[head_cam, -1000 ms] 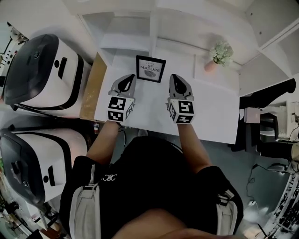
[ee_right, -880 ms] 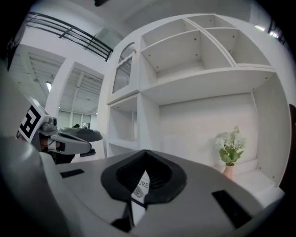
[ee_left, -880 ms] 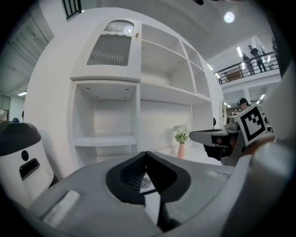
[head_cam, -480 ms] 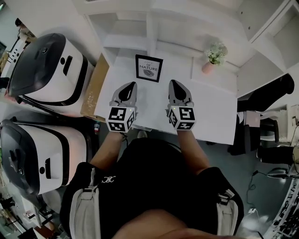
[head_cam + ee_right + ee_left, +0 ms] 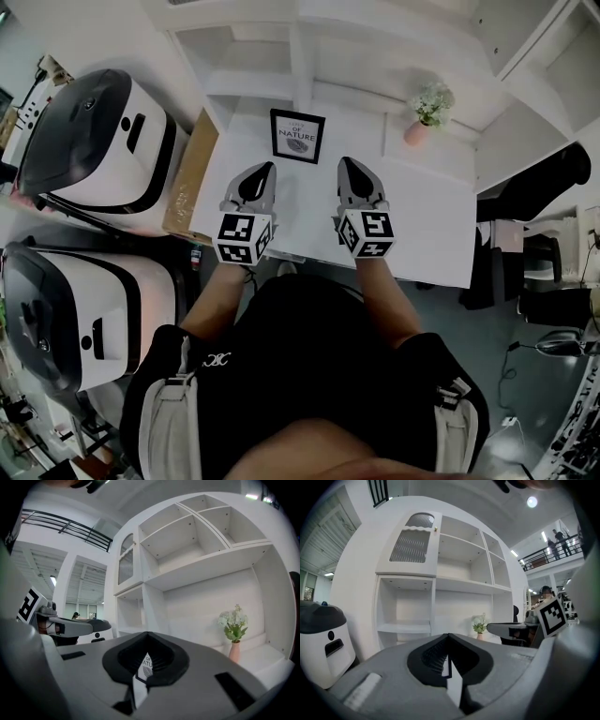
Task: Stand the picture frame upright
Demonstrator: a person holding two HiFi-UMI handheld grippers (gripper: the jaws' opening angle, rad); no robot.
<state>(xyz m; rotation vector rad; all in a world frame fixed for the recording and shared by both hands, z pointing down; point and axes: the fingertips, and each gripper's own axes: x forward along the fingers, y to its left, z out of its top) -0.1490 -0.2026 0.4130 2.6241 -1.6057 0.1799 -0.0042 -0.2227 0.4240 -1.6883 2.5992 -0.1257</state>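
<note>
Black-edged picture frame [image 5: 298, 136] is standing at the back of the white desk [image 5: 431, 225]; both grippers are hanging short of it, empty.

The left gripper [image 5: 265, 171] and right gripper [image 5: 348, 165] are holding their jaws pressed together on nothing. The frame is sitting straight ahead between them, print facing the person, apparently already upright and about equally near to each. A vase of flowers [image 5: 427, 111] is sitting well to the right, and a cardboard box [image 5: 187, 173] is flanking the desk's left edge. Nothing is blocking the approach.
</note>
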